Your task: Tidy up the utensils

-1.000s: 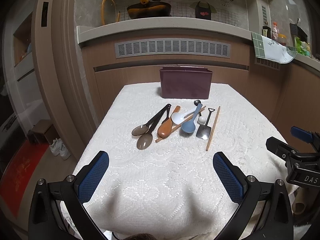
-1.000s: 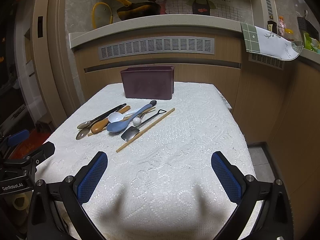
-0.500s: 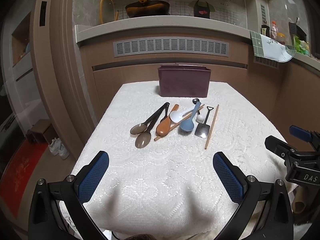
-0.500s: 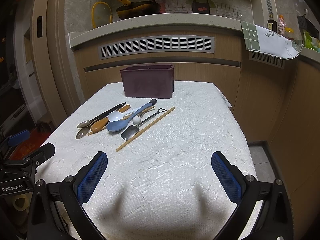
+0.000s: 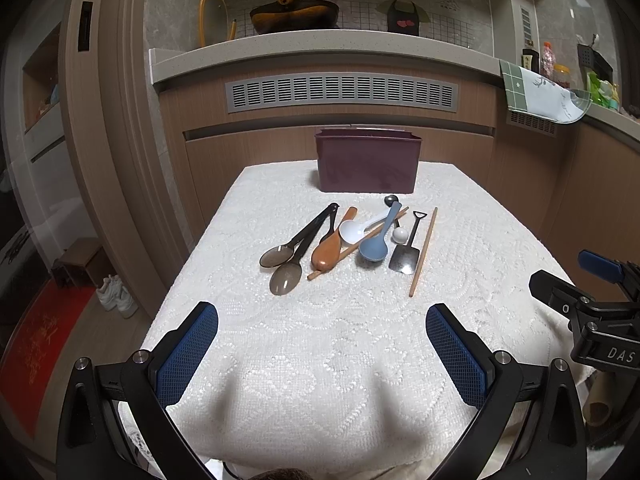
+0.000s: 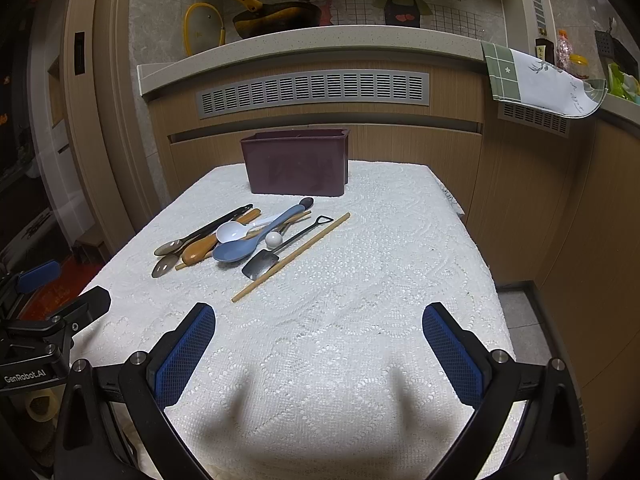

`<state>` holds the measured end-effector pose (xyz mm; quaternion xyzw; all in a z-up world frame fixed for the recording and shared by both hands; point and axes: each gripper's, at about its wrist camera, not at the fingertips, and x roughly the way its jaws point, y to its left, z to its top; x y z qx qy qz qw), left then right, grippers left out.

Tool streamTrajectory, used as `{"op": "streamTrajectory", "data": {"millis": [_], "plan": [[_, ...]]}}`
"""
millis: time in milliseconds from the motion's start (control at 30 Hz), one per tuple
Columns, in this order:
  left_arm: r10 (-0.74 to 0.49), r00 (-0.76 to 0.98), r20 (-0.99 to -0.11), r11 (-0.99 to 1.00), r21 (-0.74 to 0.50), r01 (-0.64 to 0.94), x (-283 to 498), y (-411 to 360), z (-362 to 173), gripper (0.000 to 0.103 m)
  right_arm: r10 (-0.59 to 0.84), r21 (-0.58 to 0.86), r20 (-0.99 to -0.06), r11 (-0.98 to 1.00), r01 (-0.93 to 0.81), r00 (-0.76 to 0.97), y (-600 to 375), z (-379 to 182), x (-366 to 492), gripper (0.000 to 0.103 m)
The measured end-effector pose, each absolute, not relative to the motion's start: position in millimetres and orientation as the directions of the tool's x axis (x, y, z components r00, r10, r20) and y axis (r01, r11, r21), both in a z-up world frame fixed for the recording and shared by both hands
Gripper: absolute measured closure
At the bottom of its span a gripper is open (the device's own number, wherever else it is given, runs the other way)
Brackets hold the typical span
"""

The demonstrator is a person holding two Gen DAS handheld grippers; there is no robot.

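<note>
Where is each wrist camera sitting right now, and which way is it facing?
Left wrist: low over the near table edge, facing the utensil pile and maroon bin; shows the open left gripper and right gripper at right.
Right wrist: further right, same heading; shows the open right gripper, left gripper at left.
Shared: pile, bin, white tablecloth.

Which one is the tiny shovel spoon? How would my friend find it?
Start at the dark purple bin at the far end of the white tablecloth; the utensils lie in a bunch in front of it. Near the bunch's right side, between the blue spoon and the lone wooden chopstick, lies the shovel spoon. Only it has a flat, square metal blade and a black, triangle-tipped handle.
</note>
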<state>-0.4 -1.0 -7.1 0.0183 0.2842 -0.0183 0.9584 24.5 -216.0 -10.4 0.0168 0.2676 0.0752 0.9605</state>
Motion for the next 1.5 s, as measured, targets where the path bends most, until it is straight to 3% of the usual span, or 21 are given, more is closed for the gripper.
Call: {"op": "streamTrajectory", "data": {"millis": [1000, 1500], "plan": [[-0.012, 0.823, -0.568, 0.998, 0.038, 0.041, 7.6, 0.8, -11.5, 0.0, 0.149, 0.074, -0.524, 0.989, -0.13, 0.839, -219.4, -13.1, 29.3, 0.0], [-0.029, 0.756, -0.654, 0.999, -0.046, -0.001, 97.3, 29.4, -24.3, 0.0, 0.07, -0.007, -0.632, 0.995, -0.096, 0.771, -224.1, -16.3, 125.5, 0.0]]}}
